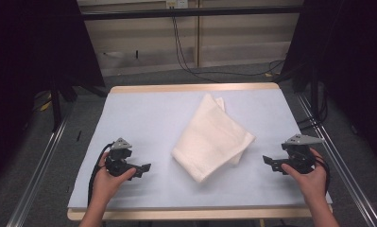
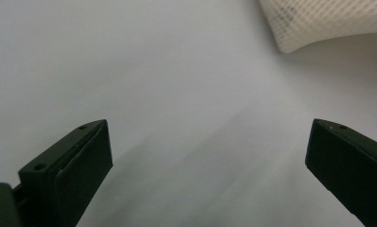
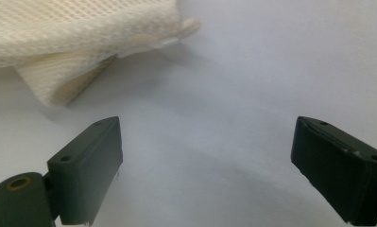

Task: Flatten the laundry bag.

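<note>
You had one folded towel (image 1: 213,138) lying between your two wide-open, empty grippers, left gripper (image 1: 146,168) and right gripper (image 1: 267,161), touching neither.

Your cloth (image 1: 213,138) is cream-white, and both gripper views show a fine mesh weave on it (image 2: 328,19) (image 3: 77,28). Your table cover (image 1: 143,118) is pale lavender-grey and plain; the table edge (image 1: 195,88) at the far side is light wood. Your left gripper (image 1: 145,168) and right gripper (image 1: 267,161) are black, each topped by a grey plate.
</note>
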`<state>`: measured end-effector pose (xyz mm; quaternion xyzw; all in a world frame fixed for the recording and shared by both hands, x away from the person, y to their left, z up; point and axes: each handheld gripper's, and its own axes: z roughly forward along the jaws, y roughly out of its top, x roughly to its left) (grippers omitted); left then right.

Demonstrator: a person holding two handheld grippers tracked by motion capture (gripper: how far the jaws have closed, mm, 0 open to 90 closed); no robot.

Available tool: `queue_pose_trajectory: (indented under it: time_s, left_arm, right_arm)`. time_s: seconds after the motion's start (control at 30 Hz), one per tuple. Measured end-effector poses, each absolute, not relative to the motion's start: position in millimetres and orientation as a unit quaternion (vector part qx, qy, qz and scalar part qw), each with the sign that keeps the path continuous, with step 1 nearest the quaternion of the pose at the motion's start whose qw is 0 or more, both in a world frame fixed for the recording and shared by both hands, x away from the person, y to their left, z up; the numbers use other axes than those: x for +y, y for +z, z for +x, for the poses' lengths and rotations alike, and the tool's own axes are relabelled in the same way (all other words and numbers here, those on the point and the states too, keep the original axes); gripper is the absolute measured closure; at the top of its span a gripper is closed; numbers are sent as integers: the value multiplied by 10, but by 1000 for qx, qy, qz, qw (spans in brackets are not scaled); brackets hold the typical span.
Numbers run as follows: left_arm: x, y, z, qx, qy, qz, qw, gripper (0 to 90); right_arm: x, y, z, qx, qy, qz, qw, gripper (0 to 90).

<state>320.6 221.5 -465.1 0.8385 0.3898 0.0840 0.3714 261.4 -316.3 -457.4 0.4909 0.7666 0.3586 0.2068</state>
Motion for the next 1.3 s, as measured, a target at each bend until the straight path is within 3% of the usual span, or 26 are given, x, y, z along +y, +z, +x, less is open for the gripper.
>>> queue_pose_trajectory:
  time_s: [0.93, 1.07, 1.3]
  left_arm:
    - [1510, -4505, 3043, 283, 15, 874, 395, 14]
    - [1388, -4496, 2999, 271, 4, 879, 392, 14]
    - [1303, -4504, 2930, 261, -9, 884, 389, 20]
  right_arm:
    - [-2844, -4524, 2635, 793, 364, 450, 190, 102]
    - [-2811, -4530, 2672, 800, 368, 437, 184, 174]
    - [-2673, -4524, 2706, 819, 374, 400, 172, 470]
